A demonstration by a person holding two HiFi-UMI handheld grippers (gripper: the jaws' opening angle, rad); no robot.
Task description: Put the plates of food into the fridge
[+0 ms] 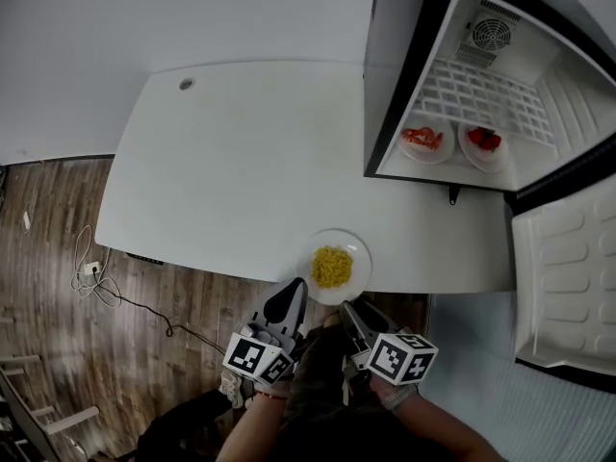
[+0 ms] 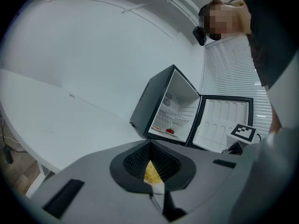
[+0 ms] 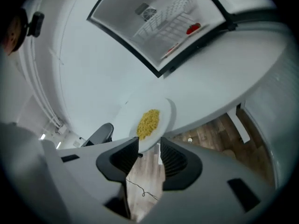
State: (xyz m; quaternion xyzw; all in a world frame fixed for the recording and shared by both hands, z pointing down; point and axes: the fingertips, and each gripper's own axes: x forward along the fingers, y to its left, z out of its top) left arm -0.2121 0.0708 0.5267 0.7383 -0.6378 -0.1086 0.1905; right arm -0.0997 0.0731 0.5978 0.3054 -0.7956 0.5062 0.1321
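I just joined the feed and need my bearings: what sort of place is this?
Likely an office or lab room, not a home kitchen: a mini fridge stands open on a white table, with window blinds and loose cables on wood flooring.

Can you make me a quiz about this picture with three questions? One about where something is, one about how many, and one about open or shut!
1. Where is the plate of yellow food?
A. at the near edge of the table
B. inside the fridge
C. on the floor

2. How many plates of red food are in the fridge?
A. one
B. two
C. four

3. The fridge door is:
A. shut
B. open
C. taken off

Answers:
1 A: it sits on the white table, right at its near edge.
2 B: two of them stand side by side on the bottom of the fridge.
3 B: it is swung wide, so the inside shows.
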